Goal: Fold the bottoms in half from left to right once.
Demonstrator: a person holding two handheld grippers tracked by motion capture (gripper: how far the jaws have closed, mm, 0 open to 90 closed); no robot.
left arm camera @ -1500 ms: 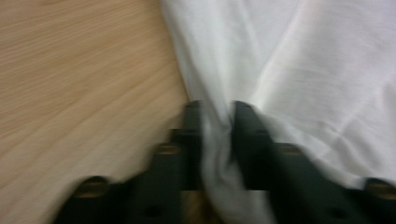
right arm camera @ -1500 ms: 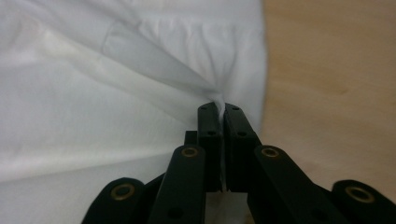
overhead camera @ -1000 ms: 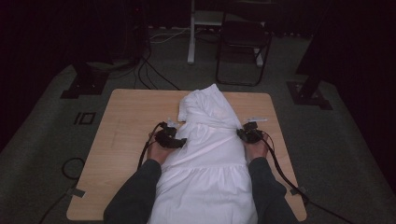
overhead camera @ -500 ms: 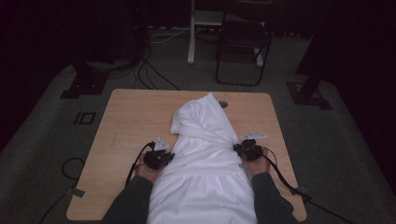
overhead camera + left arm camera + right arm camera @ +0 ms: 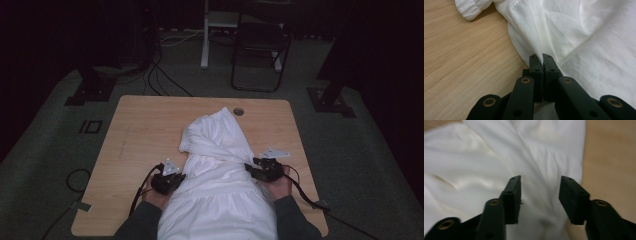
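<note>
A white garment [image 5: 217,175] lies along the middle of the wooden table [image 5: 135,130] and hangs over its near edge. My left gripper [image 5: 175,179] sits at the garment's left side, shut on a pinched fold of the white cloth [image 5: 541,37]. My right gripper [image 5: 252,169] is at the garment's right side. Its jaws have just been opening and now stand apart over the cloth [image 5: 499,157], its pads off the fabric. A gathered cuff [image 5: 470,8] rests on the bare wood.
A round cable hole [image 5: 238,111] is in the table near its far edge. A folding chair [image 5: 260,50] and stand bases [image 5: 90,87] stand on the carpet behind the table. Cables trail from both grippers over the near edge.
Both hands pulled back toward the near edge, dragging the garment with them. The left gripper closed on the cloth. The right gripper's jaws opened and let go of the cloth.
</note>
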